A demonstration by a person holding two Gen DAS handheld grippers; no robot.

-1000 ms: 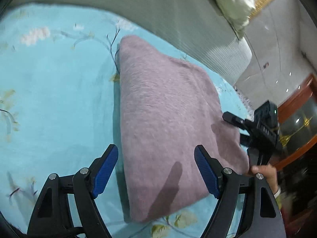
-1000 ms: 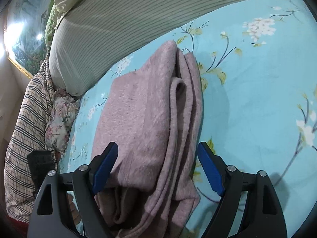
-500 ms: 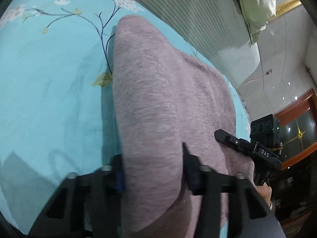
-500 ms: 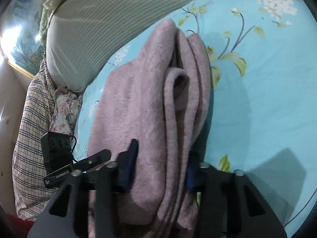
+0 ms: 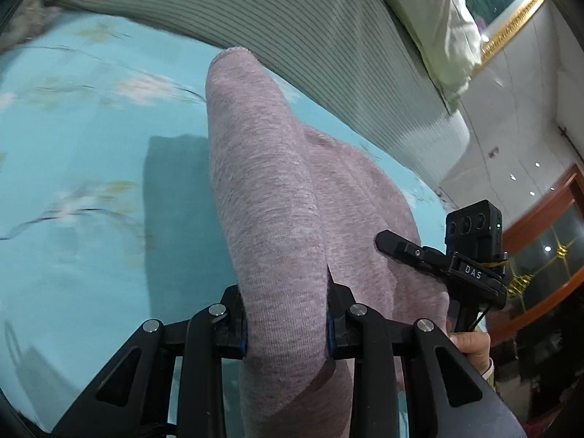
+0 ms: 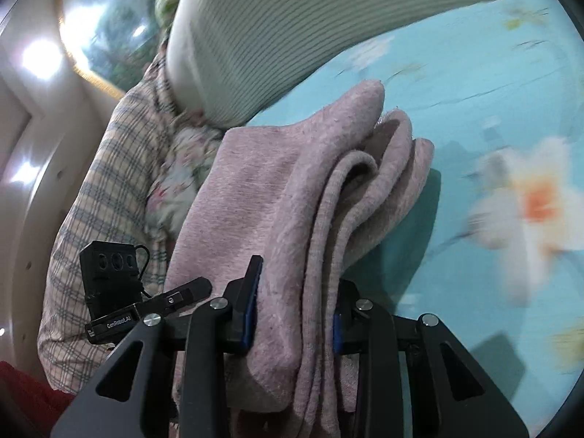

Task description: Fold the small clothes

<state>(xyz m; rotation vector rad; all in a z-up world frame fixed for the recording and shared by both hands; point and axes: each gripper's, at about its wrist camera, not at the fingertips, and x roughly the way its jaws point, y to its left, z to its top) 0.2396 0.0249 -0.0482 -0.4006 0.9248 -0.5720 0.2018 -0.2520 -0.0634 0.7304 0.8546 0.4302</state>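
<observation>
Folded mauve knit garment (image 5: 277, 219) filled the near middle of both wrist views, pinched at its near ends by the two grippers and lying over a turquoise floral bed sheet (image 5: 80, 189). In the left wrist view, the left gripper (image 5: 286, 325) had just been closing — its blue-padded fingers pressed in on a thick roll of the fabric, which bulged up between them and ran away from the camera as a rounded ridge. Just to the right of that ridge the rest of the garment spread lower and flatter, and beside it the right gripper (image 5: 412, 253) came in from the side, a small black camera box on top and a hand (image 5: 472, 345) on its handle at the frame's lower right.

In the right wrist view, the right gripper had likewise just been closing and was clamped on the stacked, layered edges of the garment (image 6: 292, 219), several folds showing side by side between its fingers. The left gripper (image 6: 175, 297) lay close by at the left, touching the same cloth. Under the garment's right edge a dark shadow fell on the sheet, so that part looked raised off the bed — how far could not be judged.

Beyond the garment lay a striped grey-green pillow (image 5: 292, 25), with a pale cream cushion (image 5: 434, 18) behind it. A checked cloth (image 6: 95, 197) sat by the bed's edge. Farthest back hung a gold-framed landscape picture (image 5: 511, 7) on a pale wall.
</observation>
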